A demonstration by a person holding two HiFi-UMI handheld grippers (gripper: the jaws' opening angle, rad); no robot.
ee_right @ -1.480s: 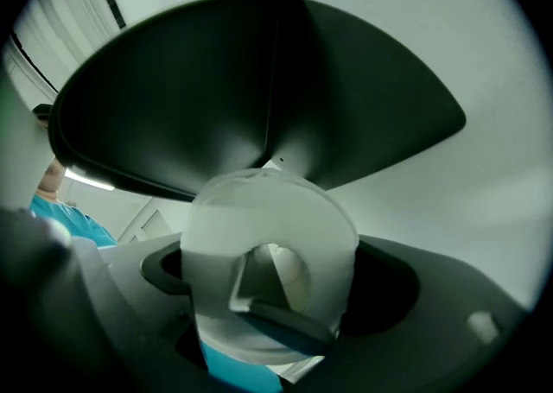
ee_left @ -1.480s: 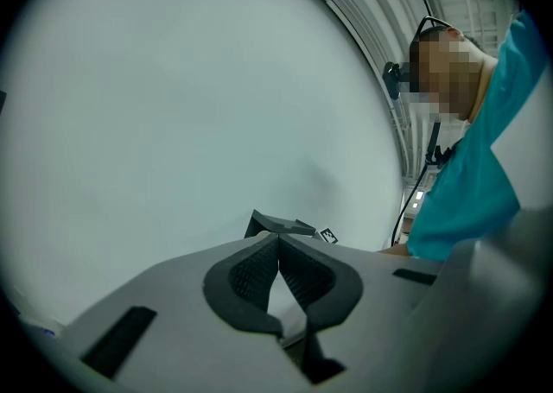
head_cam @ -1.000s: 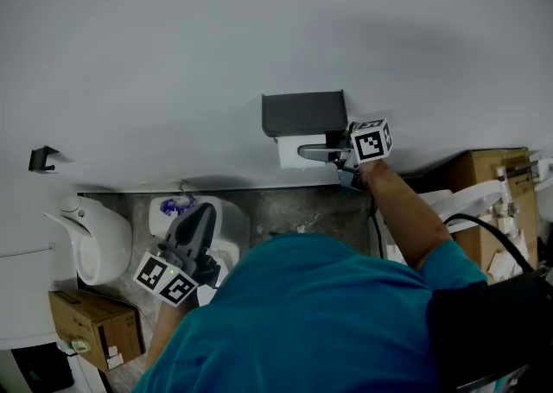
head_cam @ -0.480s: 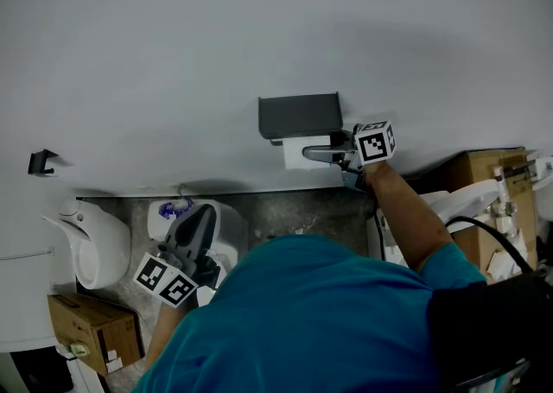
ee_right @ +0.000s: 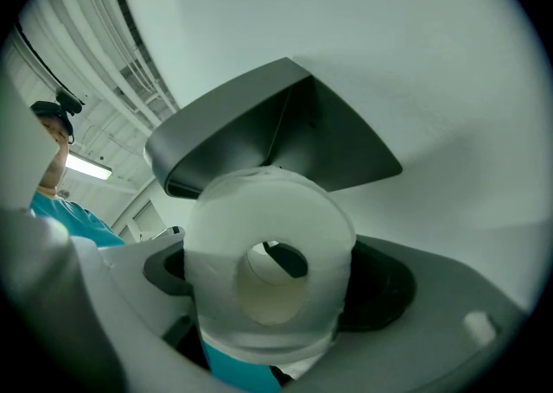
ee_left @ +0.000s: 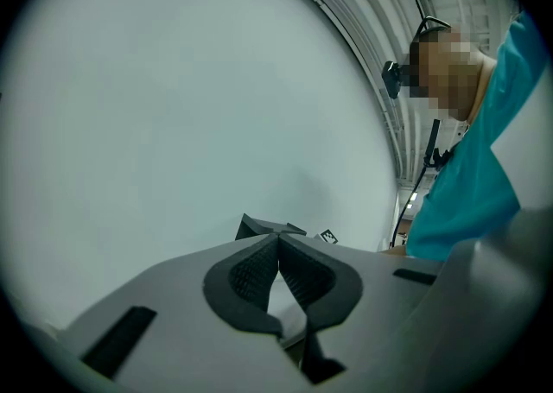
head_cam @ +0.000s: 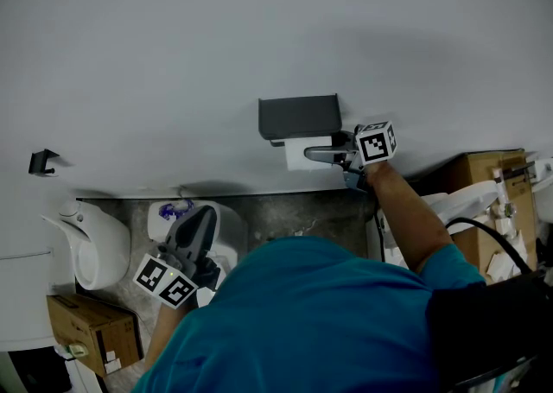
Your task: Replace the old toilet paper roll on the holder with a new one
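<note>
Hardly anything has moved since a second ago: both grippers sit where they were, and only the head view's framing has slid a little.

Nearest, low on the left above the floor (head_cam: 285, 210), the left gripper (head_cam: 200, 214) hangs idle, its jaws pressed together with nothing between them. Just beyond it lies a white pack with purple print (head_cam: 177, 207); I cannot tell what it holds. A closed cardboard box (head_cam: 95, 326) stands at near left and a second box (head_cam: 488, 167) at right by the wall (head_cam: 173, 54). The contents of neither show.

Farther off, at the wall, the right gripper (head_cam: 311, 155) reaches in level from the right. It is clamped on the toilet paper roll (ee_right: 324, 227), one pad on each side of the rounded paper. The roll's long axis runs along the gripper's own line, parallel to the wall, so the right gripper view looks straight down the core.

Farthest, the holder (head_cam: 299, 115) has its dark hood directly above the roll, close over it. A dark piece shows through the core, likely the holder's arm. Whether the roll is threaded on it or just off its end I cannot tell. By my reading the coming move is a slide along that axis, and only the right hand is placed for it.
</note>
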